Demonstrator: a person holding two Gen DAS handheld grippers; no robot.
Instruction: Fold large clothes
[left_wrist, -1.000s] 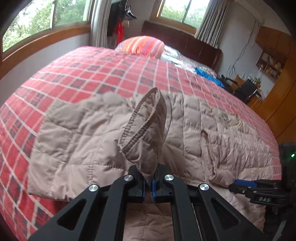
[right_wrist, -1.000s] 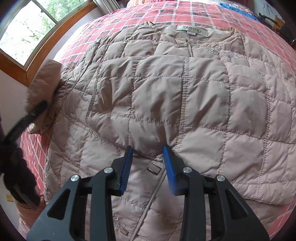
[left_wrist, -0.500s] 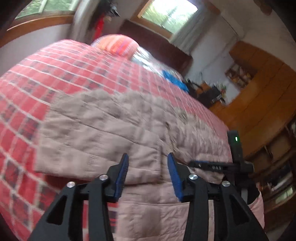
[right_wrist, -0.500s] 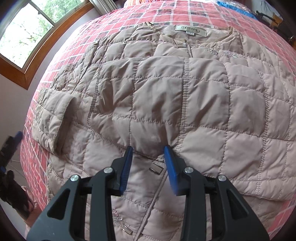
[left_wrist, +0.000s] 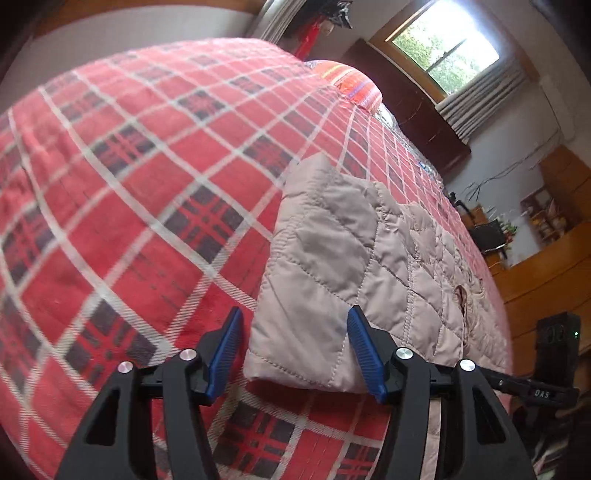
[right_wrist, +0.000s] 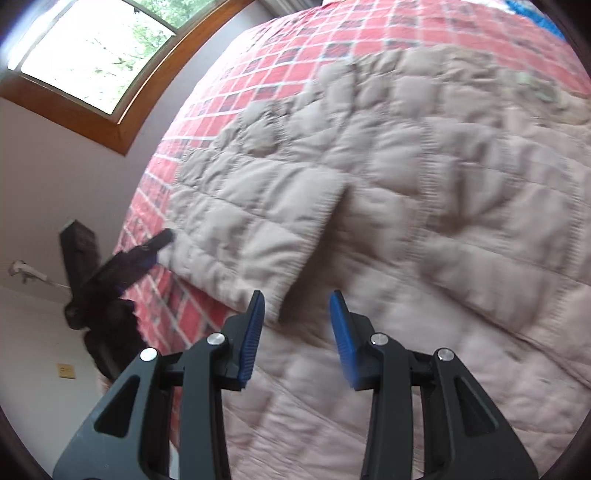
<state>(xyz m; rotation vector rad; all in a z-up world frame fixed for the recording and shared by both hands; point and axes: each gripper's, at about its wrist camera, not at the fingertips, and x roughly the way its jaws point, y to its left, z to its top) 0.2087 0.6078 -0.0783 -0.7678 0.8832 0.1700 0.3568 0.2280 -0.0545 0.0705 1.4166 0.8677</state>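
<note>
**Quilted jacket flat on the bed, both grippers empty**

Left wrist view. We see the left gripper (left_wrist: 293, 350) with its blue fingers (left_wrist: 223, 352) spread wide and holding nothing. Between them lies the folded edge of a beige quilted jacket (left_wrist: 354, 258), resting on a red plaid bedspread (left_wrist: 129, 184). The near corner of the jacket sits just ahead of the fingers; we cannot tell whether either finger touches the fabric. The bottom of the jacket is cut off behind the gripper body. At the right edge we make out part of the right gripper (left_wrist: 532, 391), a dark bar with small lettering, mostly out of frame. Beyond the bed we note a striped pillow (left_wrist: 354, 85), a dark headboard (left_wrist: 417, 114), a window (left_wrist: 447, 48) and wooden cabinets (left_wrist: 546, 266) whose shelf contents are too small to identify.

Right wrist view. The picture is motion-blurred throughout. The right gripper (right_wrist: 297, 336) shows its fingers (right_wrist: 251, 338) set wide apart, with nothing between them, above the jacket (right_wrist: 424, 206). A sleeve (right_wrist: 251, 221) lies folded across the jacket body, its cuff end just ahead of the fingers. At left the left gripper (right_wrist: 155, 245) appears as a dark blurred shape at the jacket's edge; contact cannot be judged. A second window (right_wrist: 92, 55) is cut off at the upper left.
</note>
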